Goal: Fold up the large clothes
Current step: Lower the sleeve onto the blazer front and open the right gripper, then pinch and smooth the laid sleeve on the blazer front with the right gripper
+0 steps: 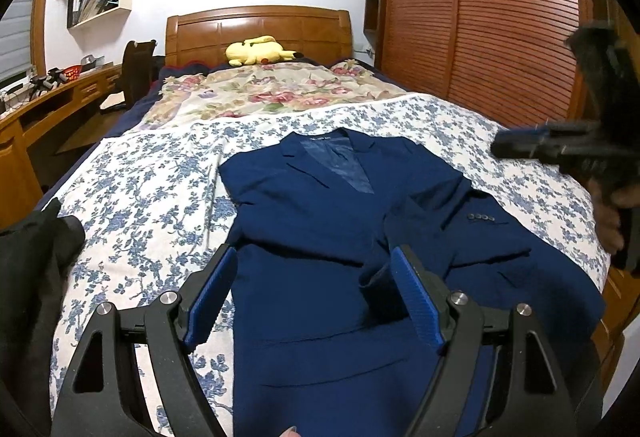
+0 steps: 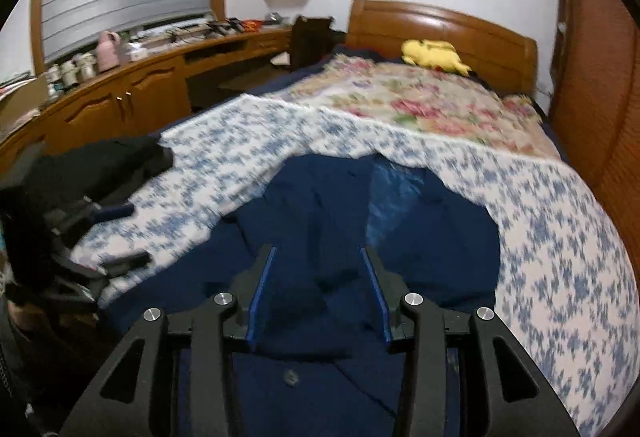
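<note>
A navy blue suit jacket lies front up on the bed, its collar toward the headboard and one sleeve with cuff buttons laid across its right side. My left gripper hovers over the jacket's lower part with its jaws wide open and nothing pinched between them. In the right wrist view the jacket is blurred. There my right gripper stands open just above the cloth, and its blue pads press on nothing.
A blue-flowered sheet covers the bed, with a pink floral blanket beyond it. A black garment lies at the left edge. A yellow plush toy rests by the wooden headboard. A wardrobe stands at the right and a desk at the left.
</note>
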The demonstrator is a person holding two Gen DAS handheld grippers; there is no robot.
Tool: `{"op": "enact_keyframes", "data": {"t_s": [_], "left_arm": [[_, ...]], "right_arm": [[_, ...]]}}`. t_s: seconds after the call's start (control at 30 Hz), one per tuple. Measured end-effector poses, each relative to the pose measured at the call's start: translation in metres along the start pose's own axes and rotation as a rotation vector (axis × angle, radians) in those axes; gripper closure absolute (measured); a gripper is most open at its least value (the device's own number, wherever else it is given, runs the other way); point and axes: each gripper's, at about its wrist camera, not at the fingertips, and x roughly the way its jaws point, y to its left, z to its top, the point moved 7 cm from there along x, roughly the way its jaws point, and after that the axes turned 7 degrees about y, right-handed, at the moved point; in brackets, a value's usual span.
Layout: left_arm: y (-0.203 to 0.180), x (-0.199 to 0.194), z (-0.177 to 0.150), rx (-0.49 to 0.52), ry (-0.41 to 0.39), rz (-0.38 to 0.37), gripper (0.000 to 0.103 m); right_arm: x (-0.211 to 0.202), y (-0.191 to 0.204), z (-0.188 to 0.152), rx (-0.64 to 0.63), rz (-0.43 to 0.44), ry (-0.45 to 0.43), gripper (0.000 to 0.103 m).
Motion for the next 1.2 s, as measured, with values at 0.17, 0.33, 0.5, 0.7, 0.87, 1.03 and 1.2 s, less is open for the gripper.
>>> {"op": "enact_keyframes", "data": {"t_s": [0.17,0.33,0.5,0.7,0.87,1.03,1.2], "left_arm": [[-0.008,0.007,-0.002,0.018,0.018,-0.003,0.023],[-0.013,0.012,-0.003,0.025,0.032,-0.006,0.023],[-0.02,0.014,-0.005,0.035,0.039,-0.011,0.023],[-0.018,0.012,-0.005,0.031,0.033,-0.011,0.023],[-0.016,0.009,-0.004,0.023,0.025,-0.01,0.023],[-0.015,0.008,-0.004,0.025,0.025,-0.012,0.023],[-0.015,0.008,-0.004,0.024,0.025,-0.011,0.023]], "right_arm": [[0.044,-0.015,-0.026,0.078,0.01,0.073,0.059],[0.099,-0.014,-0.037,0.122,0.026,0.159,0.059],[0.146,-0.009,-0.038,0.177,0.06,0.222,0.062],[0.163,0.008,-0.031,0.157,0.102,0.238,0.098],[0.147,0.016,-0.027,0.152,0.15,0.188,0.1],[0.133,0.032,-0.04,0.138,0.186,0.175,0.1],[0.14,0.034,-0.056,0.14,0.161,0.217,0.1]]}}
